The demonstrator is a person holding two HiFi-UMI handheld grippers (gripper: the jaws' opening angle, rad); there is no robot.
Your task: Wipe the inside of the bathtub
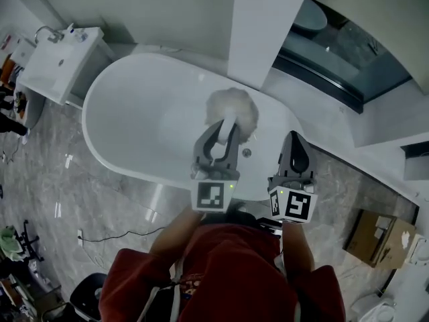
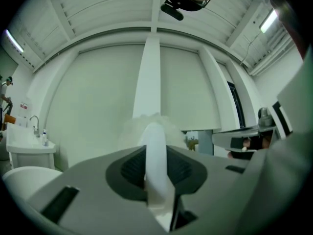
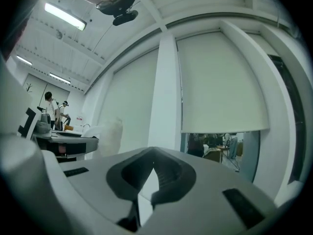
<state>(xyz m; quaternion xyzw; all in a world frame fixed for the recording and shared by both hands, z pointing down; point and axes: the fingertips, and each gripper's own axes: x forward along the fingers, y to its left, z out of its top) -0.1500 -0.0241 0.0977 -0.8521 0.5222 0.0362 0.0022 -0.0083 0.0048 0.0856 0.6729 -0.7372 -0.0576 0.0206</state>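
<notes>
At frame centre, the left hand-held gripper [image 1: 218,138] clamps the white handle of a fluffy brush [image 1: 232,110] above the bathtub [image 1: 127,123], while the right hand-held gripper [image 1: 295,151] beside it is closed and empty; wiping seems about to start, so the head must next be lowered onto the inner wall.

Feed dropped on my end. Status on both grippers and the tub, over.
Left gripper shut on duster handle; right gripper shut, empty. Duster up over tub, seemingly off its surface. Nothing in the way.
</notes>
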